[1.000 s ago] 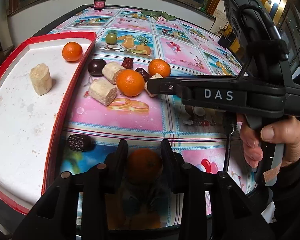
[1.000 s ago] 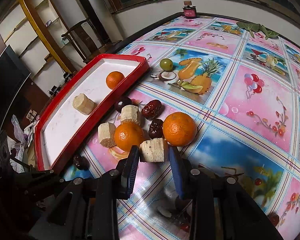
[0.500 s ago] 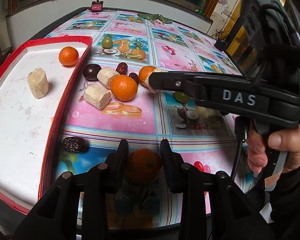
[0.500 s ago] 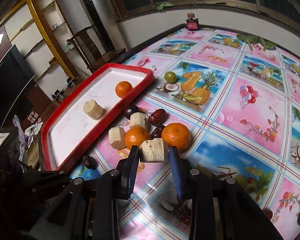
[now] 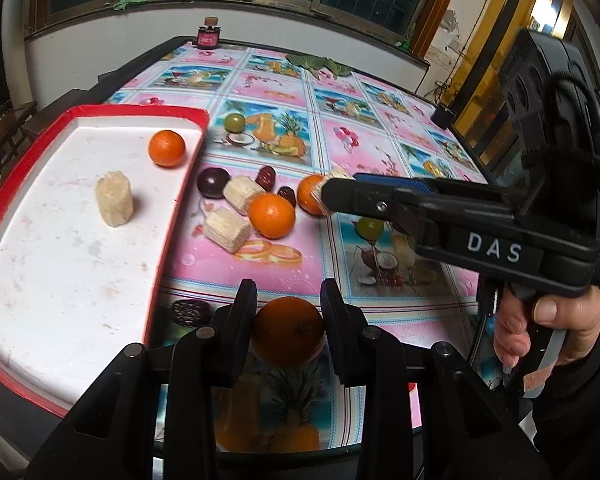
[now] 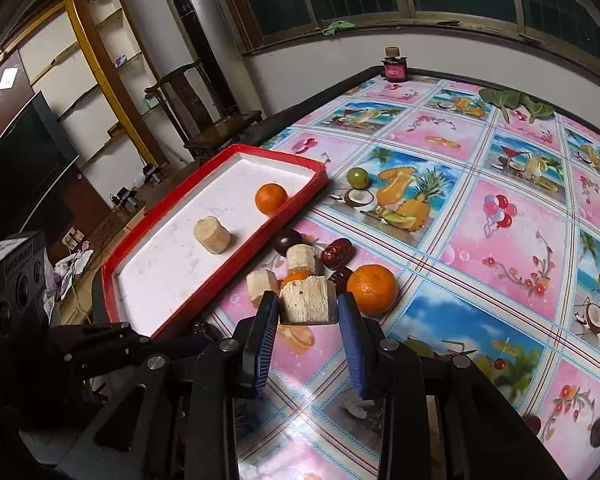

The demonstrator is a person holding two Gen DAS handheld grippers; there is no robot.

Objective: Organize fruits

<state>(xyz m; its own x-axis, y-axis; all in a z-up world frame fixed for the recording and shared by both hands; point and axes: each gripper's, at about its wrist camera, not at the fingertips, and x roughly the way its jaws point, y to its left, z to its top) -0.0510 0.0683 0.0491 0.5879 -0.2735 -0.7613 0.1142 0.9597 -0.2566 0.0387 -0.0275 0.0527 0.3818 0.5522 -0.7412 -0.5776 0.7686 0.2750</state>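
In the left wrist view, the left gripper [image 5: 288,312] at bottom centre is clenched on an orange [image 5: 289,329], whose lower part is cut off behind the black frame. A dark date [image 5: 190,313] just left of it is half hidden by the finger. The right gripper [image 5: 327,196] crosses from the right and covers part of a far orange [image 5: 309,199]; only a corner of its cane piece [image 5: 337,173] shows there. The right wrist view shows that grasp plainly: the blue pads pinch the cane piece [image 6: 309,300] at lower centre, and it hides most of an orange [image 6: 296,276] behind. The red tray [image 5: 172,216] at left holds one orange [image 5: 166,148] and one cane piece [image 5: 114,198]. Compared with a second ago, both grippers have risen with their loads, and the table pile now looks smaller and farther away.
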